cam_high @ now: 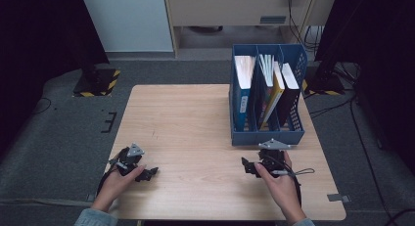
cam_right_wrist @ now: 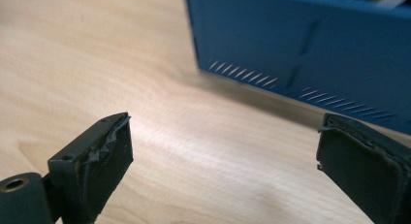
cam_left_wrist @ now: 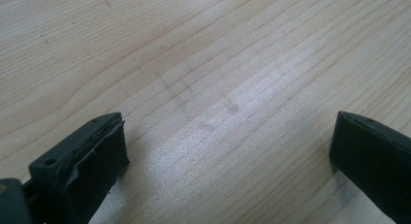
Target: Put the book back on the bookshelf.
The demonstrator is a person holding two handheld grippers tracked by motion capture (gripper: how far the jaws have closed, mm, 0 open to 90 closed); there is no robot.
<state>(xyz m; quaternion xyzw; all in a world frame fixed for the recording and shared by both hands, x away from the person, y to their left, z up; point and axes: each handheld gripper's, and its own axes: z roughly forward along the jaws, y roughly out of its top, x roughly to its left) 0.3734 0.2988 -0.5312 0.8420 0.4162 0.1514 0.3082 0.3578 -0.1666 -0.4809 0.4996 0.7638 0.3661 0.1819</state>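
High view, table [cam_high: 195, 118]: pale wood, bare at centre.
File rack [cam_high: 267, 93]: blue, far right, holding upright books.
Right gripper [cam_high: 250, 166]: near right, just before the rack, jaws wide, empty.
Left gripper [cam_high: 147, 173]: near left, jaws wide, empty.

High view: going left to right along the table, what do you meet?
left gripper → bare stretch of the wooden table → right gripper → blue file rack holding books.
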